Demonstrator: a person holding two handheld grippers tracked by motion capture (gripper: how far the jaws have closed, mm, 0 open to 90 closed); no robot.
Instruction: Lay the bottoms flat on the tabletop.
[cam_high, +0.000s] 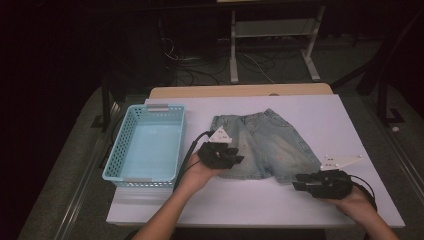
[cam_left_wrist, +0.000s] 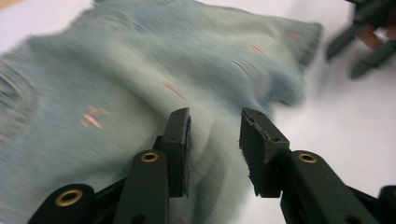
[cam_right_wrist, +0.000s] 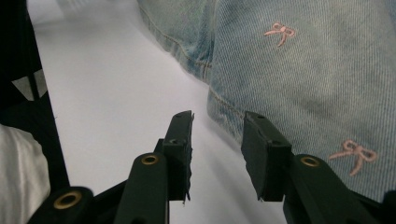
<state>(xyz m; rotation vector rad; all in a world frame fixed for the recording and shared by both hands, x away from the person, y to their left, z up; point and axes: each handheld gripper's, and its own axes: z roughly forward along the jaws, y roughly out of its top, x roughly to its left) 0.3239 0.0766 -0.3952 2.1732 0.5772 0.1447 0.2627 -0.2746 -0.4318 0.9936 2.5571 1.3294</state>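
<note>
shorts (cam_high: 260, 145): flat mid-desk, ready to fold | left gripper (cam_high: 235, 155): jaws open over near leg hem, no pinch yet | right gripper (cam_high: 298, 184): jaws open beside other leg hem | basket (cam_high: 125, 165): left desk edge, waiting

The room is dim, with light falling chiefly on the white rectangular tabletop (cam_high: 320, 115), which rests on a light wooden board (cam_high: 240, 91) showing along its far edge. Beyond it stands a white metal frame stand (cam_high: 272, 45) on a grey floor (cam_high: 345, 60), with loose dark and white cables (cam_high: 200, 67) trailing beside it. The surroundings to the left and rear are in near darkness.
</note>
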